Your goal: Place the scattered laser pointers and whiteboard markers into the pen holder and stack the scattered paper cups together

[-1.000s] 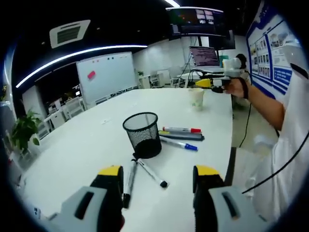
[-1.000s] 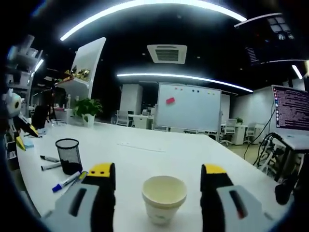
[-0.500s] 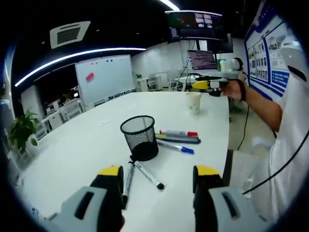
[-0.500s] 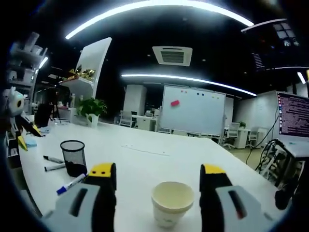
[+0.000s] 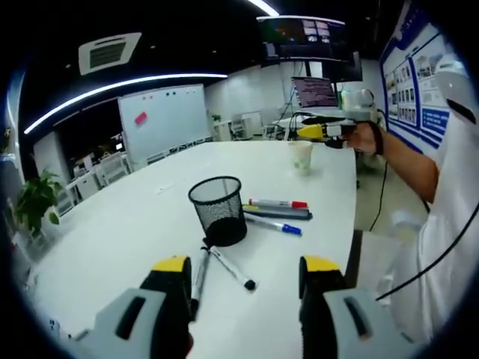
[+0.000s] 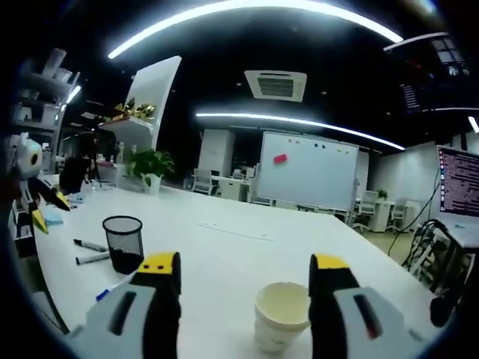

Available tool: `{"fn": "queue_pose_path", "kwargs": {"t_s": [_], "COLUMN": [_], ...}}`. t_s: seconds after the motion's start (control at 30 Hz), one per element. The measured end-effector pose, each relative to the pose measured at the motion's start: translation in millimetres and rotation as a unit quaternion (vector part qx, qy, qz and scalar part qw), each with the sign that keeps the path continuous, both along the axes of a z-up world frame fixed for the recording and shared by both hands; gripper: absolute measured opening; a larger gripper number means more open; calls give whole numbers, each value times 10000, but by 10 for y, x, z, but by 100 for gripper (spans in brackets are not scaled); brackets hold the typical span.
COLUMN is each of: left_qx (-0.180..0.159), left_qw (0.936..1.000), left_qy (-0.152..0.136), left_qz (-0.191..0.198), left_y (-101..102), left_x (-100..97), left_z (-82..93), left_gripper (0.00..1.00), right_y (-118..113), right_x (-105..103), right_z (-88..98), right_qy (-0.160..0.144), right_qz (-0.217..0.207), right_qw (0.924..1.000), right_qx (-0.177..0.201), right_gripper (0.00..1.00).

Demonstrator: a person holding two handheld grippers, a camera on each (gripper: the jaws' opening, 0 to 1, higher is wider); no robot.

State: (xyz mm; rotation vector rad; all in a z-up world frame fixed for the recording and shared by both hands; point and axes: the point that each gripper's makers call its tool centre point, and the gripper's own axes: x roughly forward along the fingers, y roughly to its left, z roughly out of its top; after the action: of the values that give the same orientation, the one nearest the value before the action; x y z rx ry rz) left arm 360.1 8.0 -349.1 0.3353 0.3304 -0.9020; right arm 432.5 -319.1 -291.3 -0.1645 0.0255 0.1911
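The left gripper [image 5: 243,288] hangs wide open and empty above markers [image 5: 232,267] beside the mesh pen holder [image 5: 218,210]. The right gripper [image 6: 245,280], jaws spread, holds nothing; a paper cup [image 6: 282,315] stands between them on the white table [image 6: 224,254]

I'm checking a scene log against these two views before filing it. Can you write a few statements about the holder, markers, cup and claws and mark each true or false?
1. The black mesh pen holder stands upright on the white table. True.
2. Markers already stand inside the pen holder. False: none stick out of it; they lie on the table around it.
3. The red-capped marker lies beside the holder. True.
4. The right claw is shut on the paper cup. False: its jaws are open, the cup standing between them.
5. The left claw grips a marker. False: it is open and holds nothing.
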Motion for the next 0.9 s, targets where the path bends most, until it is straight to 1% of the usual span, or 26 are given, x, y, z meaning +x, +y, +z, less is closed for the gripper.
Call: {"fn": "queue_pose_path", "kwargs": {"t_s": [0.23, 0.37, 0.6, 0.9], "left_qx": [46, 26, 5, 25], "left_qw": [10000, 10000, 10000, 10000], "left_qy": [-22, -34, -63, -52], "left_qz": [20, 9, -13, 1], "left_y": [17, 22, 11, 24], "left_x": [4, -16, -43, -49], "left_z": [5, 15, 32, 13], "left_gripper": [59, 59, 59, 59], "right_y": [86, 137, 215, 236], "right_x": [5, 6, -31, -48], "right_z": [-39, -27, -57, -58], "right_qy": [33, 12, 73, 77], "right_qz": [81, 146, 206, 248], "right_qw": [10000, 9999, 9997, 9997], "right_qx": [21, 5, -47, -34], "right_gripper": [69, 69, 68, 67]}}
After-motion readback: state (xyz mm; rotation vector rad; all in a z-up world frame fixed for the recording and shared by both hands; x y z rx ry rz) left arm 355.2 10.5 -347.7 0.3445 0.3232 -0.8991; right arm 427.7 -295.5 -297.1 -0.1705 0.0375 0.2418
